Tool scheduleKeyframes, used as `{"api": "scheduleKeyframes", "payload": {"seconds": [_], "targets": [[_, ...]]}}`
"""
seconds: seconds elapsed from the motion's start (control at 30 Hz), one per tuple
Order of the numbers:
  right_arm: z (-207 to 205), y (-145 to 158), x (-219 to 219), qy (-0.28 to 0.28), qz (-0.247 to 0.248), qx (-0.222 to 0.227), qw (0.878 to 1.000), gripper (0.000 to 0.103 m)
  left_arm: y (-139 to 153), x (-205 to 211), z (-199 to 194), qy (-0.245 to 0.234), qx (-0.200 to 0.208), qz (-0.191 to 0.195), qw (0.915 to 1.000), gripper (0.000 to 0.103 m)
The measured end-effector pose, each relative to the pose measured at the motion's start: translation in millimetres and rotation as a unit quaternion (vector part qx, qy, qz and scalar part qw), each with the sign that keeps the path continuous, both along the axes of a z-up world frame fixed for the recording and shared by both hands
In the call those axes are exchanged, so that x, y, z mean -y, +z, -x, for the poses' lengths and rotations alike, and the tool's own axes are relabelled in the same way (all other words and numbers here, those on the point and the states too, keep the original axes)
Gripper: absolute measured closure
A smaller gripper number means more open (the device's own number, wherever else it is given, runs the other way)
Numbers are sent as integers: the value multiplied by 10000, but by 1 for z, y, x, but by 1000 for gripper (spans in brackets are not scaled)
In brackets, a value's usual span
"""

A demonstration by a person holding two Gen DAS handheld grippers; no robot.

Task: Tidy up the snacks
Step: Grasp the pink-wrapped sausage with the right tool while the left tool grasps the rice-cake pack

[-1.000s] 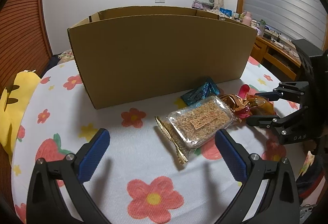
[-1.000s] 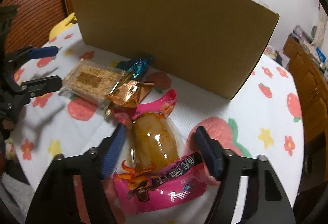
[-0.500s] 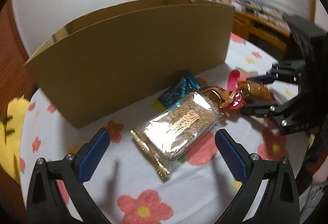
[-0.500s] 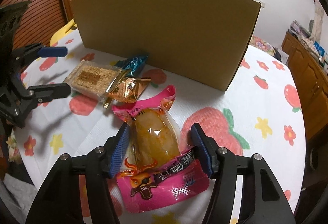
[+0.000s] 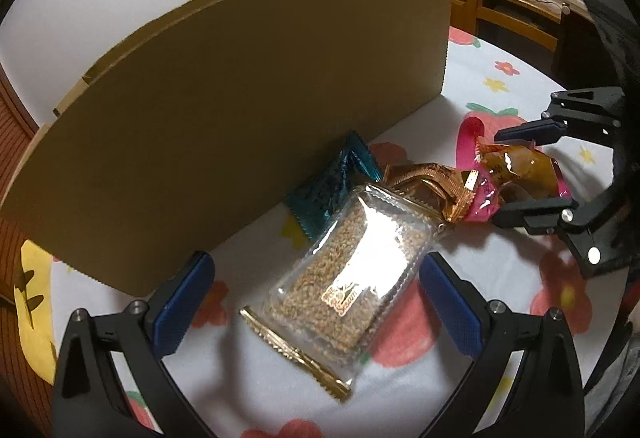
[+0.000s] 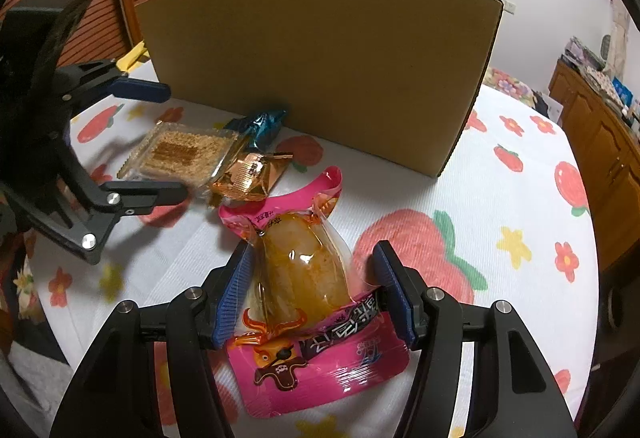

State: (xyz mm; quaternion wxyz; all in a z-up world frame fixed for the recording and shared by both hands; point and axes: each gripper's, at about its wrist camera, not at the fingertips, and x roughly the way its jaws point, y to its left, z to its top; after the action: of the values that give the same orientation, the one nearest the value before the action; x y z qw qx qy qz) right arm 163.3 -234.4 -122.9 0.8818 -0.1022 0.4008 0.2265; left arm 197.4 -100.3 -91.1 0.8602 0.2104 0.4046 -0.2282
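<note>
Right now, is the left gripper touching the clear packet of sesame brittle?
Apart. The left wrist view shows the left gripper open, white cloth visible between each blue pad and the clear sesame packet.

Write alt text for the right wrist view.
The right gripper straddles a pink-edged clear snack pouch on a fruit-print tablecloth, its blue pads at the pouch's sides. Beyond lie a copper foil packet, a clear sesame bar pack and a teal wrapper before a brown cardboard box; the left gripper stands open.
</note>
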Motion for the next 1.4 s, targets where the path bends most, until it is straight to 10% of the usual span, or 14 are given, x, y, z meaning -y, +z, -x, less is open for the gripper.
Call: {"api": "scheduleKeyframes", "payload": {"seconds": [0.3,0.83,1.4], "targets": [[0,0,0,3,-3,-4,10000,40,1,-5,-7,18,-285,357,9990,3],[-1,-1,1,19,26,-6,10000,38,4,-23,26,-99,-518,629,9966,50],[-3,-2,-1,43,63,-33,10000,35,4,-59,53,317,-325,1120,9927,56]]}}
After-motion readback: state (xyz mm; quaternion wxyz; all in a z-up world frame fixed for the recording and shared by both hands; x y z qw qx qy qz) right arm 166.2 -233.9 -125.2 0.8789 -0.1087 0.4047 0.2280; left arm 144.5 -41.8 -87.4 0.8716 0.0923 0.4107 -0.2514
